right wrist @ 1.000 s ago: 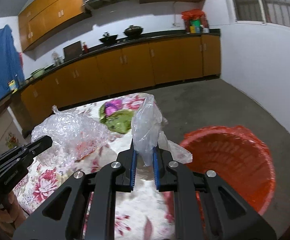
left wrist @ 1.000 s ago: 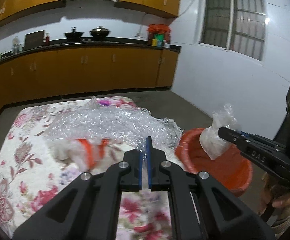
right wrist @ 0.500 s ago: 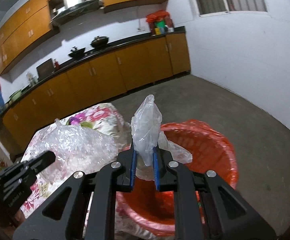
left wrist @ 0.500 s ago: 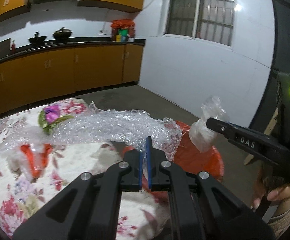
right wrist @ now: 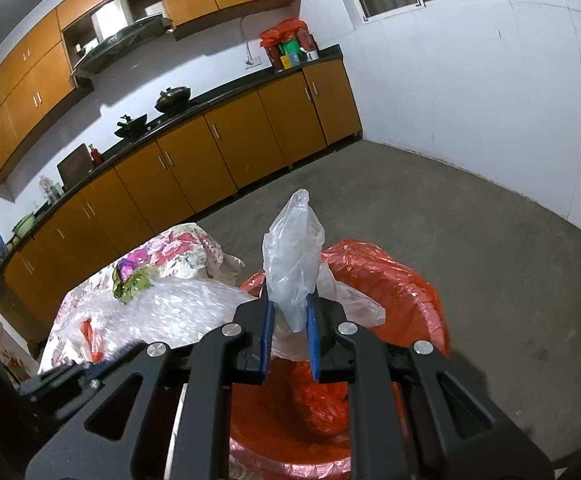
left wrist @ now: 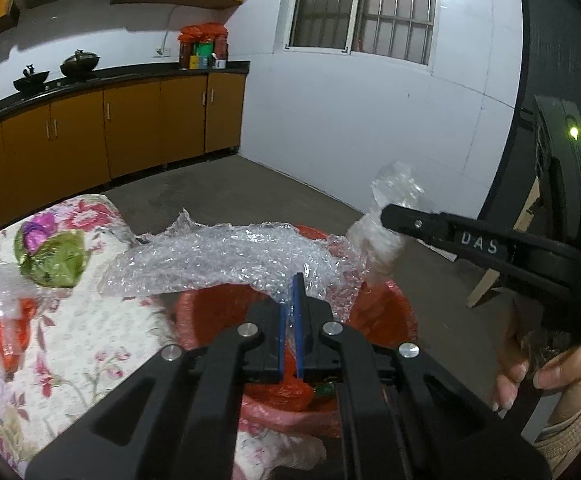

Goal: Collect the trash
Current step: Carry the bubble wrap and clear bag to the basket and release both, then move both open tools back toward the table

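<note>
My left gripper [left wrist: 289, 300] is shut on a sheet of bubble wrap [left wrist: 234, 262] and holds it over the red-lined trash bin [left wrist: 386, 312]. My right gripper [right wrist: 289, 312] is shut on a clear plastic bag [right wrist: 294, 256] and holds it above the same bin [right wrist: 402, 296]. In the left wrist view the right gripper's fingers [left wrist: 406, 220] show at right with the clear bag [left wrist: 386, 236] over the bin's far rim. The bubble wrap also shows in the right wrist view [right wrist: 182, 312].
A table with a floral cloth [left wrist: 70, 344] stands left of the bin. On it lie a green and purple wrapper [left wrist: 50, 256] and a clear bag with red-orange pieces [left wrist: 2, 328]. Orange kitchen cabinets [right wrist: 218, 148] line the back wall. Concrete floor [right wrist: 470, 240] lies beyond the bin.
Both grippers have moved right, off the table and over the red bin, each carrying its piece. The bin now lies directly under both.
</note>
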